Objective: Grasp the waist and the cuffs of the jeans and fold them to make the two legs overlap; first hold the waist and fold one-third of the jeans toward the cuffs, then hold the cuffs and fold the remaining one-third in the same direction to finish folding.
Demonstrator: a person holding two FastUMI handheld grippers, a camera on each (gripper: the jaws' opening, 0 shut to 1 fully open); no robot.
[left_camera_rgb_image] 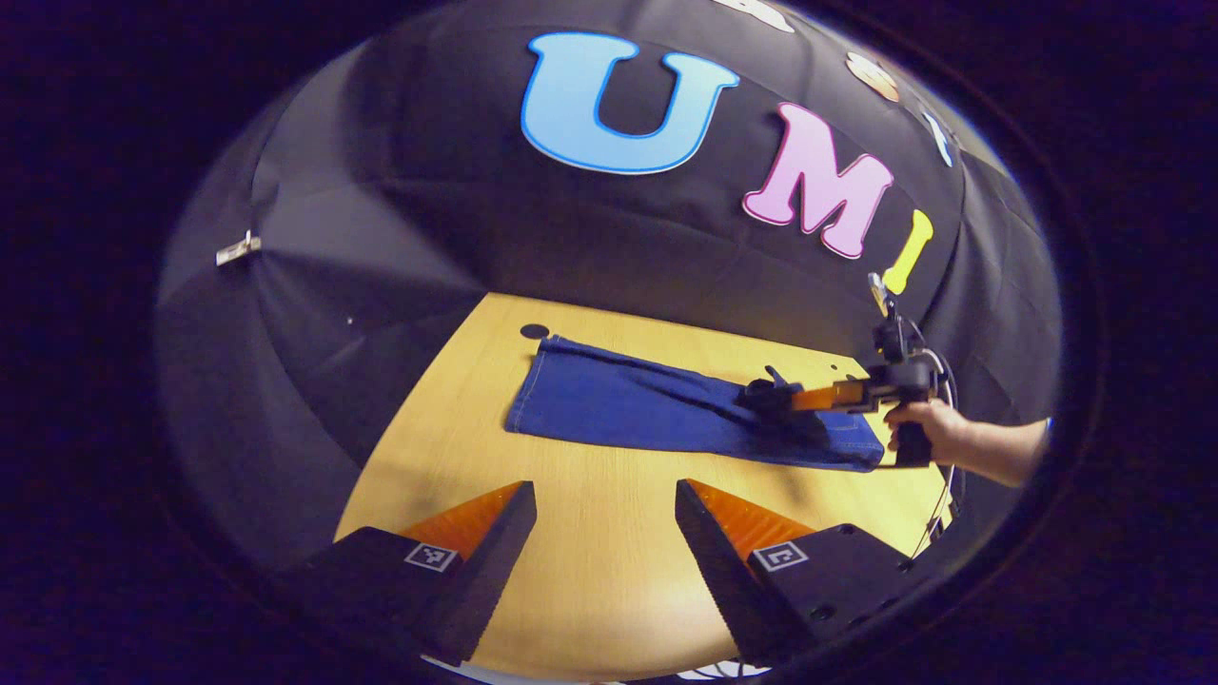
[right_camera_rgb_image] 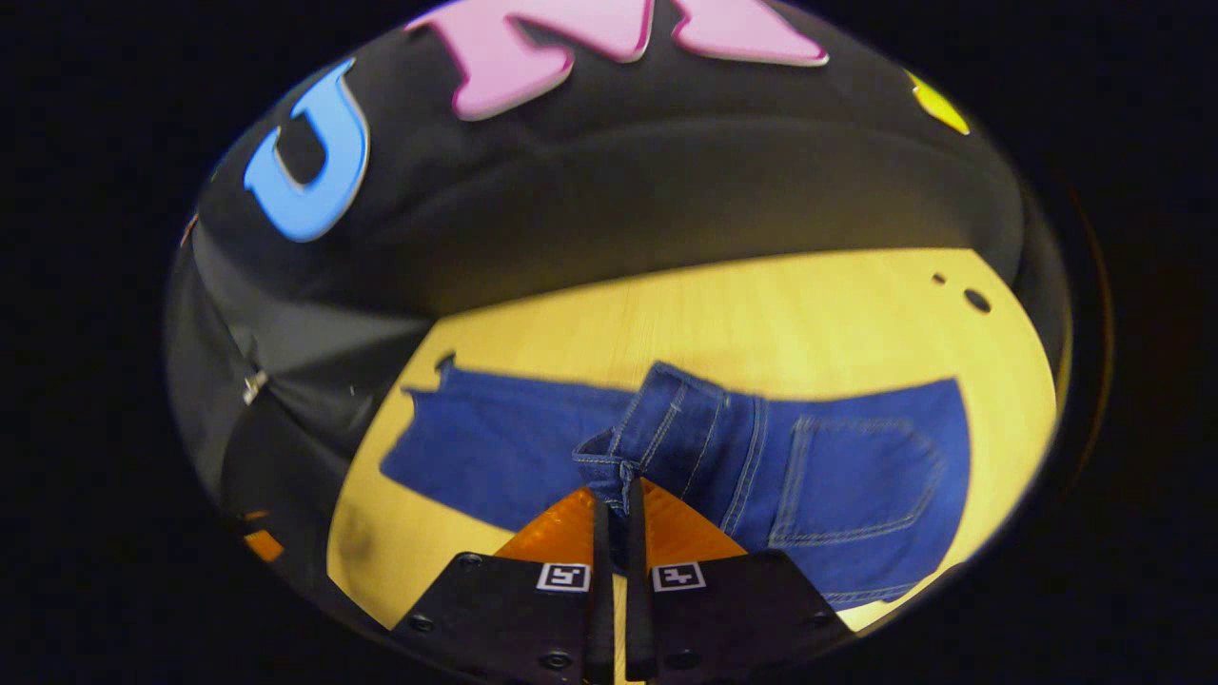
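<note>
Pale wooden desk (right_camera_rgb_image: 761, 304) under dark blue denim jeans (right_camera_rgb_image: 837, 476), legs overlapped, lying flat ahead. Right tool (right_camera_rgb_image: 615, 504) pinching lifted waistband; left tool (left_camera_rgb_image: 605, 514) spread, idle. Best carried low toward cuffs, landing squarely.

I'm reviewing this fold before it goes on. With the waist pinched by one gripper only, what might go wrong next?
1. The right gripper is shut on a small bunch of the jeans waistband; so thin a pinch may slip when pulled.
2. The left gripper is open above the wooden table, off the cloth, so the waist may fold over skewed.
3. Nothing holds the cuffs, so the legs may drag along.
</note>
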